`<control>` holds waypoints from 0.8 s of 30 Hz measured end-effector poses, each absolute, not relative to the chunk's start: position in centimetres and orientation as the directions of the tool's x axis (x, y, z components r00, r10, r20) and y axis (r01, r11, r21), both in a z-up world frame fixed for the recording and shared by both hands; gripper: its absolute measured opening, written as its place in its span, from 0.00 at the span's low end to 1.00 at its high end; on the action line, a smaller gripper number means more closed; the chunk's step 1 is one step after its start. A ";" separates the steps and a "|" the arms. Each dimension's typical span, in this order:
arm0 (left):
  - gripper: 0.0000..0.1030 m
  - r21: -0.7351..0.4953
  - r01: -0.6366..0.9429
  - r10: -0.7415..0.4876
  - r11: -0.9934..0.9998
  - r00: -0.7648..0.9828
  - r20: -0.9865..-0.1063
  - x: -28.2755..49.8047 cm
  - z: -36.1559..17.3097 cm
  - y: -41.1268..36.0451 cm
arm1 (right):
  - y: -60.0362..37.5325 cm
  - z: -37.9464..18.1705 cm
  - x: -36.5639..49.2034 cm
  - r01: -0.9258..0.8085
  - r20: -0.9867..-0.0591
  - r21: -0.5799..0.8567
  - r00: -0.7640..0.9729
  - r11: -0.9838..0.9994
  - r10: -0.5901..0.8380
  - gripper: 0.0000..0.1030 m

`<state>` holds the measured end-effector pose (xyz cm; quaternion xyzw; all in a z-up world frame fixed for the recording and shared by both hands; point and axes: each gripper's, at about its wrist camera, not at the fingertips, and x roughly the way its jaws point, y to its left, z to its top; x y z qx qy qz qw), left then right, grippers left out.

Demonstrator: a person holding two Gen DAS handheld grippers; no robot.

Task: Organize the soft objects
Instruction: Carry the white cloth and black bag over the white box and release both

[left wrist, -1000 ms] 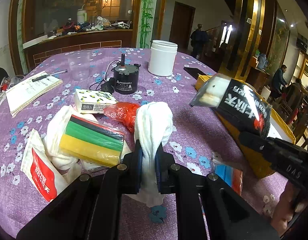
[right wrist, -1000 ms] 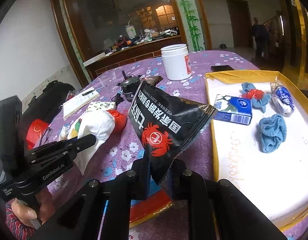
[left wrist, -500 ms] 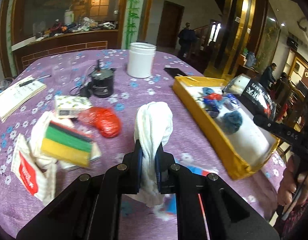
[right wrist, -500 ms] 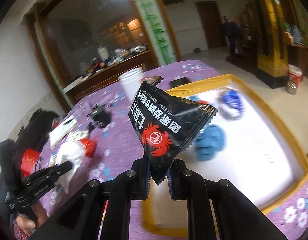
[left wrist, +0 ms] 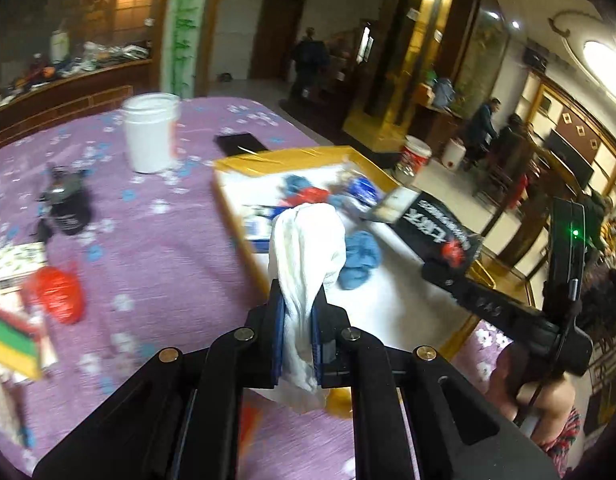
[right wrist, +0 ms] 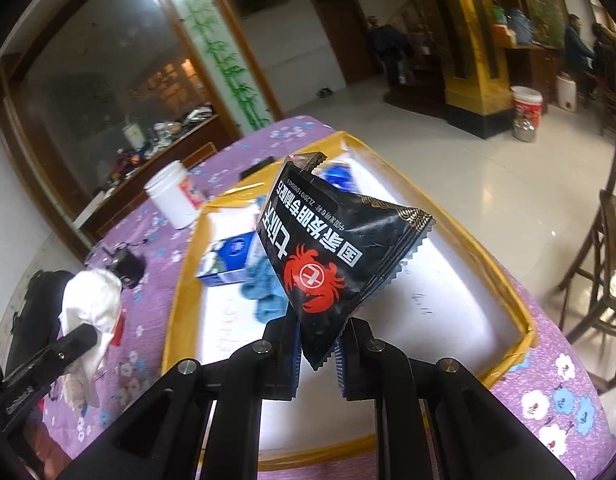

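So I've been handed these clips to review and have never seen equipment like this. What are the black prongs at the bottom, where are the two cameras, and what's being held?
There is no robot here. A person holds a hand-held gripper in each hand, and each carries a wide-angle camera looking forward along its two fingers, so the black prongs are the tool itself.

In the left camera's picture, the left gripper has its jaws shut on a white cloth. In the right camera's picture, the right gripper has its jaws shut on a black snack packet with a red crab logo.

Both are raised near a yellow-rimmed tray on a purple flowered tablecloth. In the tray lie blue cloths and a blue-and-white carton. On the tablecloth stand a white jar and a red bag.
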<state>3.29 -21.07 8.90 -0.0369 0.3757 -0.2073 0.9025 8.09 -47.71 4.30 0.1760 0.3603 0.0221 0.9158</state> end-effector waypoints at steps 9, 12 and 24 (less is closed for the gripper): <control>0.08 -0.230 0.397 -0.436 0.888 0.573 -0.694 4.7 6.6 -26.0 | -47.9 3.5 9.2 0.113 -0.677 0.314 0.723 0.943 0.139 0.14; 0.08 -0.245 0.387 -0.438 0.889 0.562 -0.702 4.9 5.8 -25.8 | -47.4 3.3 9.6 0.117 -0.683 0.288 0.721 0.951 0.118 0.14; 0.08 -0.218 0.383 -0.414 0.897 0.560 -0.718 5.1 4.6 -25.7 | -45.8 2.4 11.1 0.094 -0.721 0.232 0.685 0.968 0.106 0.18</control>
